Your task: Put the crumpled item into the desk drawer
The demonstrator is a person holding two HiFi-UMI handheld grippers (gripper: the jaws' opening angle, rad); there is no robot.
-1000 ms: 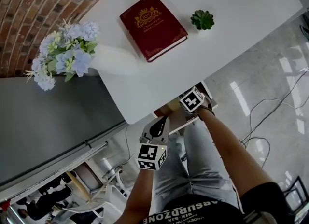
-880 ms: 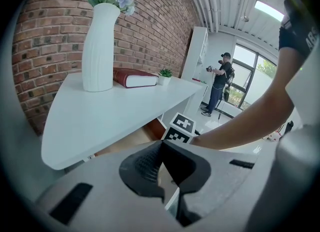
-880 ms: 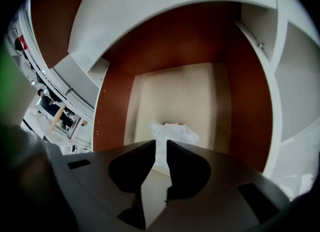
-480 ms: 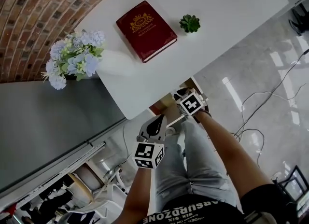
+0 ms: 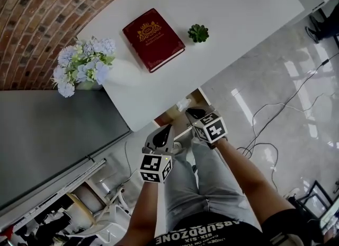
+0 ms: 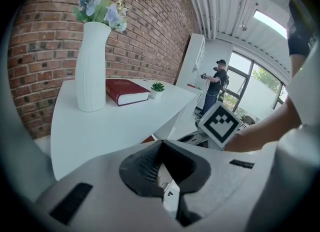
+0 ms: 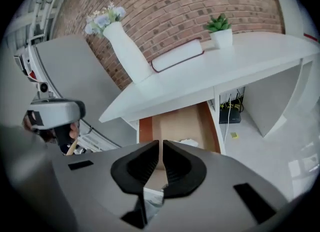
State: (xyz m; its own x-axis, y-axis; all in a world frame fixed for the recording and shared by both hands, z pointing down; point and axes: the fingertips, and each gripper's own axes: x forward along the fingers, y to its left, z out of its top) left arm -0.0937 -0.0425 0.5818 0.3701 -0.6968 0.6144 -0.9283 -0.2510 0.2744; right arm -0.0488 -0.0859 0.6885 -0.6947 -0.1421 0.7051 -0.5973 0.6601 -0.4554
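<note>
The desk drawer [image 7: 175, 123] stands pulled out under the white desk [image 7: 240, 61], its brown inside showing. A crumpled white item [image 7: 189, 142] lies in the drawer, also seen as the pale crumpled item [image 5: 184, 104] in the head view. My right gripper [image 7: 161, 148] hovers above and in front of the drawer, jaws almost touching with nothing between them. In the head view the right gripper [image 5: 189, 112] points at the drawer [image 5: 170, 115]. My left gripper [image 5: 168, 129] hangs beside it, just off the desk edge. The left gripper [image 6: 160, 145] is shut and empty.
On the desk stand a red book [image 5: 152, 38], a small potted plant [image 5: 198, 33] and a white vase of flowers [image 5: 85, 66]. A brick wall [image 5: 37, 17] runs behind. Cables [image 5: 265, 128] lie on the tiled floor. A person [image 6: 215, 86] stands far off.
Both grippers have drawn back from the desk toward the person's body. The right gripper has come away from the drawer, and the crumpled item now shows inside it.
</note>
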